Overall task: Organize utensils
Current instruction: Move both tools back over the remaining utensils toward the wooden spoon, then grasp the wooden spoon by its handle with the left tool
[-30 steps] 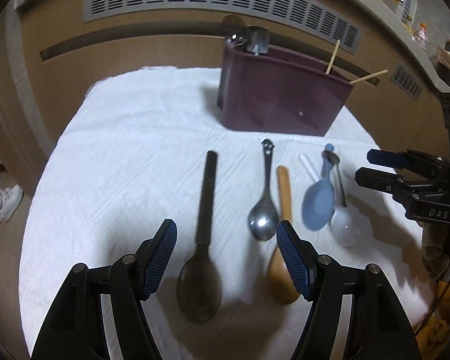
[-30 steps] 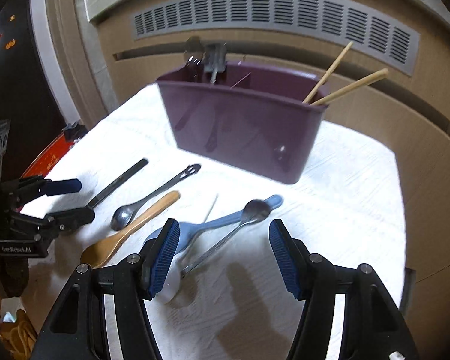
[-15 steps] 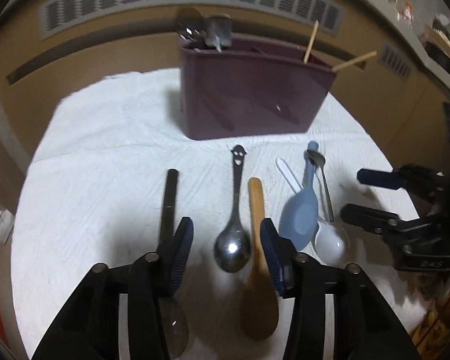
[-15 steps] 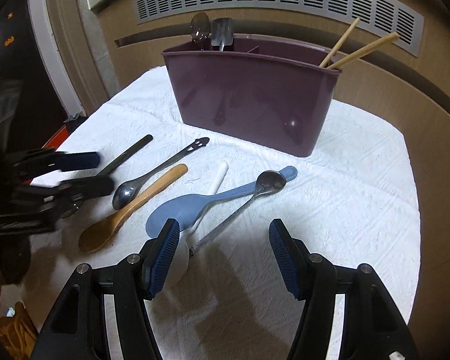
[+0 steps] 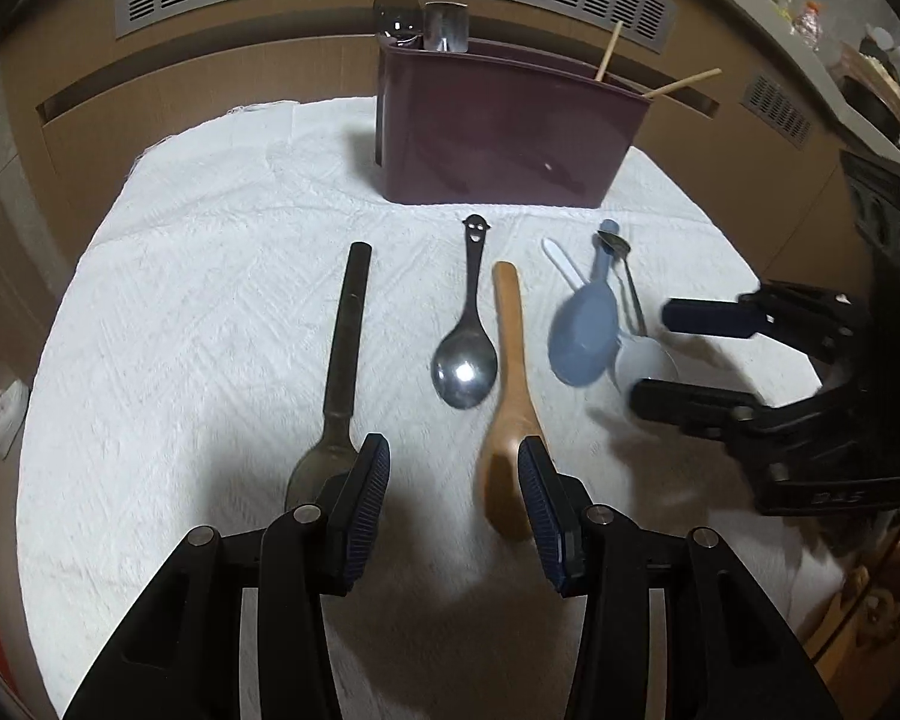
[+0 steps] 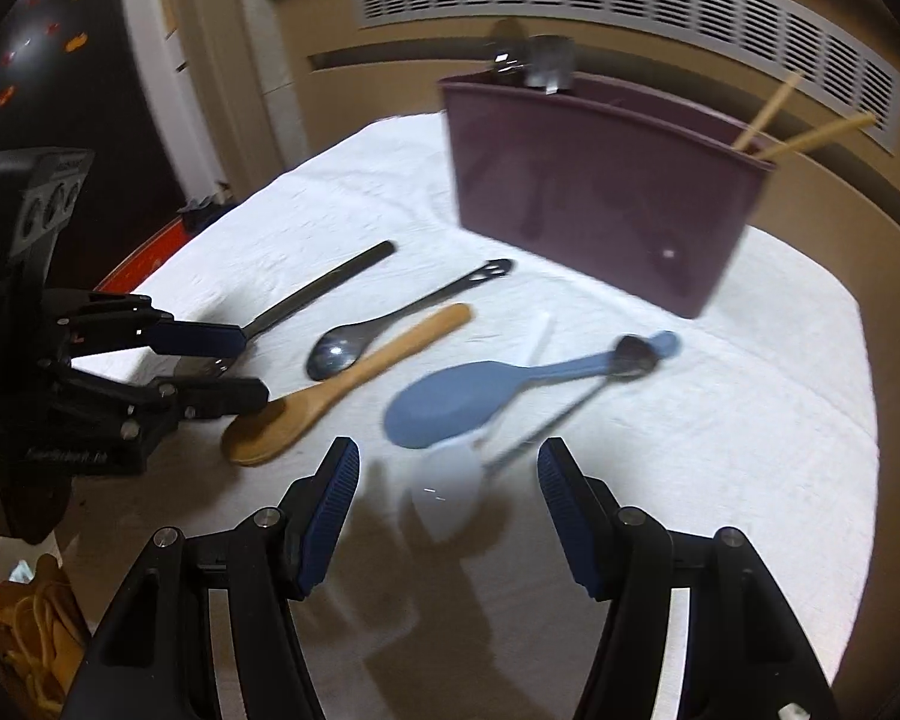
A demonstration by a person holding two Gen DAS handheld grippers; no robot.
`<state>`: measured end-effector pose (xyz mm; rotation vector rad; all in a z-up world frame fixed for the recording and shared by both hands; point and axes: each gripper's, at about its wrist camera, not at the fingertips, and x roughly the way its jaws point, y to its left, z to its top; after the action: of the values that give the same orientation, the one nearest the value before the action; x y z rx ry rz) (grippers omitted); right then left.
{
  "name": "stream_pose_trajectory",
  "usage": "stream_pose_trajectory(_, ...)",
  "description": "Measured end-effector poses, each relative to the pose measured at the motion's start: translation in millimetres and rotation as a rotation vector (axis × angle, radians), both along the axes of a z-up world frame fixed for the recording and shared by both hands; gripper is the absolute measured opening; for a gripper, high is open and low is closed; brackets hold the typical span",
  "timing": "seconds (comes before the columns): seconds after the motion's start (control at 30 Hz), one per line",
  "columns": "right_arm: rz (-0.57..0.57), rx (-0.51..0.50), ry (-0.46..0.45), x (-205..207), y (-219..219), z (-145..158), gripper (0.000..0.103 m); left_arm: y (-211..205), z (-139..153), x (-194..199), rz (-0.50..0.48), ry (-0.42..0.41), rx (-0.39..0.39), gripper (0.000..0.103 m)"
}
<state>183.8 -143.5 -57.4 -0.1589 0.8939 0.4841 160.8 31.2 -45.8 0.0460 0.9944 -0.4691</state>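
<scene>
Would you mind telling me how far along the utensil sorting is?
Done: some metal utensils and chopsticks stand in the purple caddy. In hand: nothing; left gripper and right gripper are open. Left: six spoons on the cloth.

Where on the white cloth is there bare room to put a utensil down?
Bare cloth lies left of the dark spoon, and right of the blue spoon toward the cloth's far edge. Crowded: the row from dark spoon to white spoon, before the purple caddy.

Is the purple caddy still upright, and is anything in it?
Upright on the white cloth. The purple caddy holds metal utensils at one end, wooden chopsticks at the other.
</scene>
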Motion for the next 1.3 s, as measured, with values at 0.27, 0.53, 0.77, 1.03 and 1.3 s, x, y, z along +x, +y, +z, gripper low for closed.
stream_pose_trajectory(0.27, -0.008, -0.165, -0.079, -1.0, 18.8, -3.8, 0.059, 5.2, -8.2, -9.0, 0.006, 0.020, -0.052, 0.046)
stream_pose_trajectory(0.53, -0.006, -0.178, -0.038, -10.1, 1.0, -8.1, 0.059, -8.4, -11.1, -18.7, -0.017, -0.014, -0.072, 0.046)
stream_pose_trajectory(0.77, -0.073, -0.091, -0.052, -13.4, -20.7, -3.0, 0.059, -29.8, -11.7, -28.2, -0.035, -0.073, 0.061, 0.046)
stream_pose_trajectory(1.03, -0.122, -0.016, -0.061, -18.4, -38.4, -7.0, 0.059, -22.7, -7.6, -27.5, 0.059, -0.071, 0.036, 0.031)
stream_pose_trajectory(1.3, -0.147, 0.007, -0.109, -30.5, -48.0, 6.9, 0.059, -15.2, 26.7, -36.3, 0.102, -0.207, -0.011, 0.031)
